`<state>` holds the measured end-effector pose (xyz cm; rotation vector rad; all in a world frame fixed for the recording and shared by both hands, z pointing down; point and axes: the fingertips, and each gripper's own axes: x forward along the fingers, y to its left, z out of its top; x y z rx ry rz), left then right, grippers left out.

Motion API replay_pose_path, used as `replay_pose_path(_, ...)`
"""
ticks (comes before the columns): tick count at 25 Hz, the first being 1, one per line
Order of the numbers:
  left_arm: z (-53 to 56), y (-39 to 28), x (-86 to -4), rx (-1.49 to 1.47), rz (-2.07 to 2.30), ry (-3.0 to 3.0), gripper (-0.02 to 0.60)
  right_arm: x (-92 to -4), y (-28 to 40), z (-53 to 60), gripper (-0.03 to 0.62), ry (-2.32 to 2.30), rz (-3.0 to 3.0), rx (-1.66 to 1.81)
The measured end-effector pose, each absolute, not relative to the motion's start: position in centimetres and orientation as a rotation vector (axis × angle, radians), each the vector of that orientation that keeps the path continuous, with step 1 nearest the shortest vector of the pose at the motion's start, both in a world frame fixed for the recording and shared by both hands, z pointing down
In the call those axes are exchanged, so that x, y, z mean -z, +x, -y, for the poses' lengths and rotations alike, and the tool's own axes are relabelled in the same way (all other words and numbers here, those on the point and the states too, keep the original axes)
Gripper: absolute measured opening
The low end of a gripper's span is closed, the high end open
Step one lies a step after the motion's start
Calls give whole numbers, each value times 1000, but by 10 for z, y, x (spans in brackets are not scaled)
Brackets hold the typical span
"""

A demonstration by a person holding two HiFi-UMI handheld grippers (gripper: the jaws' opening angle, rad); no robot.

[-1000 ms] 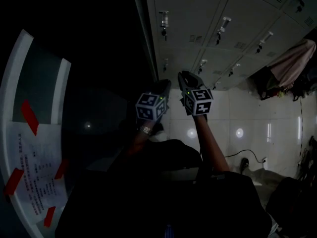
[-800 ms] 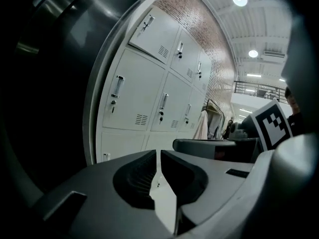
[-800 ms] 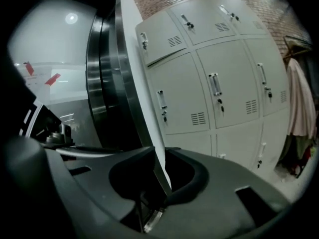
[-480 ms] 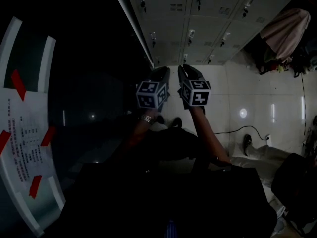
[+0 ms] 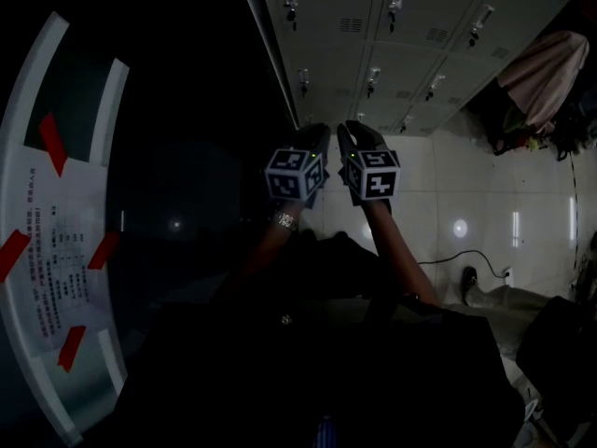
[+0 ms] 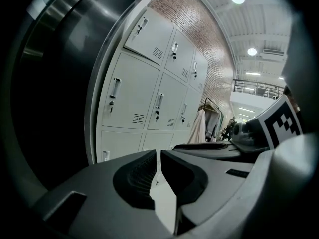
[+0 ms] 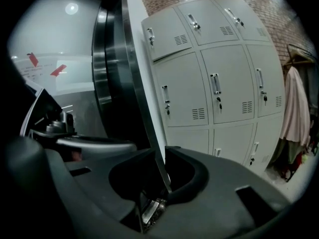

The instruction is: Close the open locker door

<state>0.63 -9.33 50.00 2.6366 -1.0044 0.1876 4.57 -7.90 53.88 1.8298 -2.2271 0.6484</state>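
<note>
While both tools are held side by side and aimed at the locker bank (image 5: pixel 410 54), neither touches anything; I read this as an approach posture, not a push.

On the left gripper (image 6: pixel 158 156) the jaws stand narrowly apart, with pale floor showing through the slit and nothing between them. On the right gripper (image 7: pixel 163 158) the jaws are a hair apart and likewise empty. The bank's corner edge (image 7: pixel 142 83) lines up with that slit in the right gripper view (a line-of-sight overlap, I judge, since the head view shows both tools short of the cabinets). Near-closed jaws suit the job: a door gets shoved with a blunt nose, not pinched.

I could not locate the open locker door. Every door in view sits flush, with latch handles in tidy rows from top tier to bottom. Either it lies outside these views or it is already shut; I cannot tell which.

Surroundings: a dark metal column (image 7: pixel 107 73) stands just left of the bank, and a garment (image 5: pixel 536 73) hangs at the bank's far end.
</note>
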Motion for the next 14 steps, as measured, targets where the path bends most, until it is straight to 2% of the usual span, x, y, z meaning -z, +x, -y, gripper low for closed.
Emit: replay_pose_path(14,101,-9,-496,-195,1013,2656,31,-532,26,94,66,1804,2258,-661)
